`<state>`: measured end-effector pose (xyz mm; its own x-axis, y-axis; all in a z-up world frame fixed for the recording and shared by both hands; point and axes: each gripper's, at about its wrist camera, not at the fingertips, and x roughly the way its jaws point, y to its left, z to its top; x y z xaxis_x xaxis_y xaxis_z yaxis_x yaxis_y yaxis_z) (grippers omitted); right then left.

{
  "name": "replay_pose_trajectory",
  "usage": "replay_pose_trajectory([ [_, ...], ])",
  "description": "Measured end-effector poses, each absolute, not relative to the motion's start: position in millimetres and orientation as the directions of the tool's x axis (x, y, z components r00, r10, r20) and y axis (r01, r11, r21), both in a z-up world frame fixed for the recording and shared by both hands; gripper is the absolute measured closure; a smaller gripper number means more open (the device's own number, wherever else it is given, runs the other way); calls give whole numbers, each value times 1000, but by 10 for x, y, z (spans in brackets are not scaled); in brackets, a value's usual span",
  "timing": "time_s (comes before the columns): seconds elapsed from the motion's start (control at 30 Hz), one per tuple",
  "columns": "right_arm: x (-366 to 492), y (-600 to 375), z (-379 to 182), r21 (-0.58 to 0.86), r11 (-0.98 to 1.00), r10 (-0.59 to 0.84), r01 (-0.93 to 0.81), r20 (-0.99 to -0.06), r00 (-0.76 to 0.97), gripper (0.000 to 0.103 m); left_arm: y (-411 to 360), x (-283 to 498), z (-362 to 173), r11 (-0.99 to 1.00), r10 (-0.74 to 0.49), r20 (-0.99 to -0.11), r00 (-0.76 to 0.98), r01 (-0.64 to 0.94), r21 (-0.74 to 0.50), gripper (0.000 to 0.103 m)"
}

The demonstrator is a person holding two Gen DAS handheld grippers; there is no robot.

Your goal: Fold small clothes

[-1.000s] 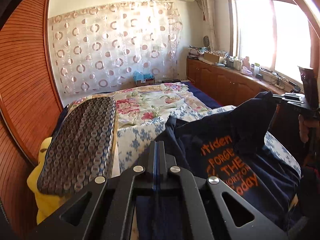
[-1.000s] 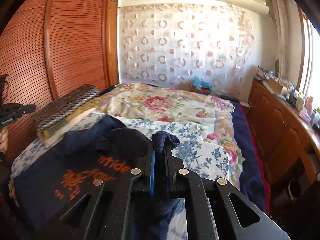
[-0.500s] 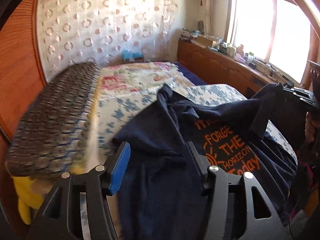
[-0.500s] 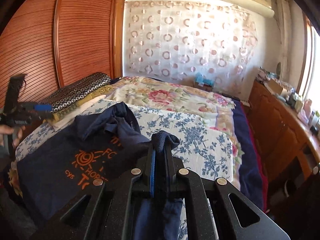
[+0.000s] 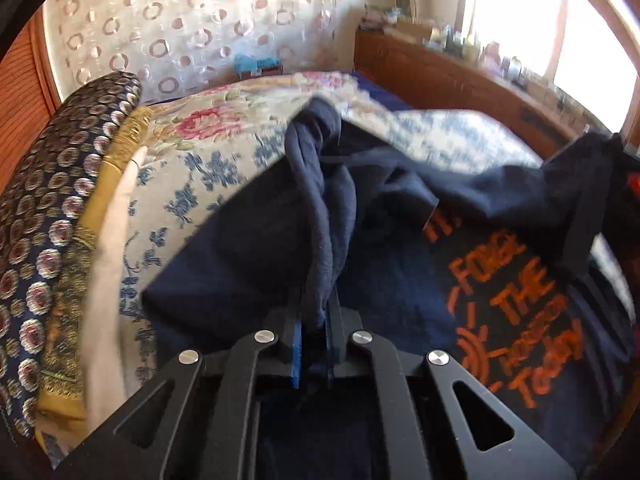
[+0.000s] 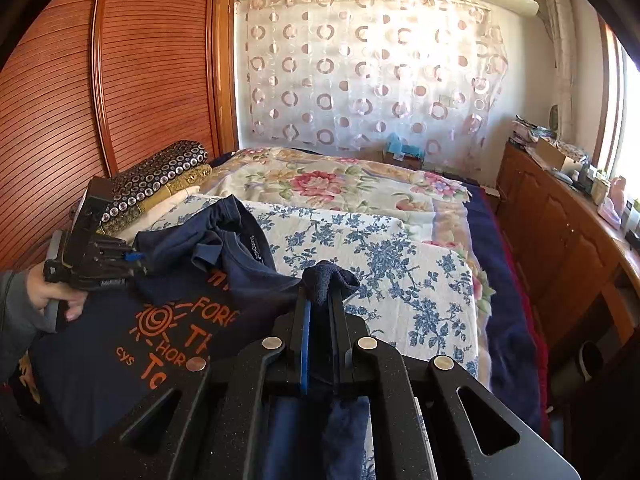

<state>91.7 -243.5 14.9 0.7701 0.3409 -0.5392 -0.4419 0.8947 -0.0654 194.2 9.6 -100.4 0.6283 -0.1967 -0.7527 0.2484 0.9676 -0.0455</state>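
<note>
left gripper [image 5: 316, 320]: jaws just closed, pinching a fold of the navy T-shirt [image 5: 400, 280] | right gripper [image 6: 320, 304]: clamped on another fold | T-shirt on bed [image 6: 400, 248]

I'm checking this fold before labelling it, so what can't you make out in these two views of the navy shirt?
- Orange print on the navy T-shirt: right wrist view, right tongs cut the words off; left wrist view, motion blur smears it.
- Shirt's near hem: both views, hidden under the tong bodies.
- Left tongs: how much cloth is pinched, bunched fabric covers it.
- Windowsill items: too small, glare.
</note>
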Motion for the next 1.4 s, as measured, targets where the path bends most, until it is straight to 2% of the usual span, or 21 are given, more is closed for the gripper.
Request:
replay_pose_trajectory([
  [0.07,910,-2470,155,-62,893,347,-445,-536,770,96,160,1772,-833,972,-172,-713,680,234,-11,95],
  [0.23,756,-2573,211,-47,893,363,-447,-509,780,96,494,1097,-270,979,-181,-585,791,204,-27,95],
  [0.37,466,-2696,288,-23,894,384,-448,-479,790,96,782,576,-58,985,-161,-531,832,170,-31,95],
  [0.57,-114,-2952,283,6,892,398,-451,-482,781,96,1166,-126,-39,992,-126,-523,843,109,-63,95],
  [0.7,-447,-3097,224,6,893,384,-450,-533,754,96,1309,-395,-111,993,-113,-532,839,73,-96,95],
  [0.87,-610,-3283,5,47,903,364,-427,-611,703,96,1338,-516,-411,993,-106,-588,802,53,-107,95],
  [0.9,-603,-3285,-40,49,905,358,-422,-623,695,96,1331,-507,-486,992,-115,-606,787,59,-112,92],
  [1.0,-535,-3290,-166,64,909,345,-412,-670,657,96,1313,-494,-596,993,-116,-635,764,64,-104,74],
  [1.07,-477,-3266,-152,57,911,337,-408,-672,660,90,1299,-526,-582,992,-120,-634,764,75,-98,67],
  [1.1,-461,-3265,-123,41,917,321,-396,-667,672,82,1297,-536,-567,992,-124,-631,766,81,-96,57],
  [1.17,-444,-3260,-41,36,918,322,-396,-652,687,66,1280,-555,-503,991,-134,-621,772,97,-93,45],
  [1.2,-447,-3253,-1,36,917,326,-397,-642,694,55,1262,-560,-461,990,-139,-619,773,105,-91,31],
  [1.23,-429,-3245,48,29,917,325,-398,-633,702,49,1244,-561,-429,990,-141,-613,778,110,-88,25],
  [1.4,-394,-3138,20,-26,921,293,-389,-611,735,40,1134,-557,-229,987,-161,-571,805,146,-72,25],
])
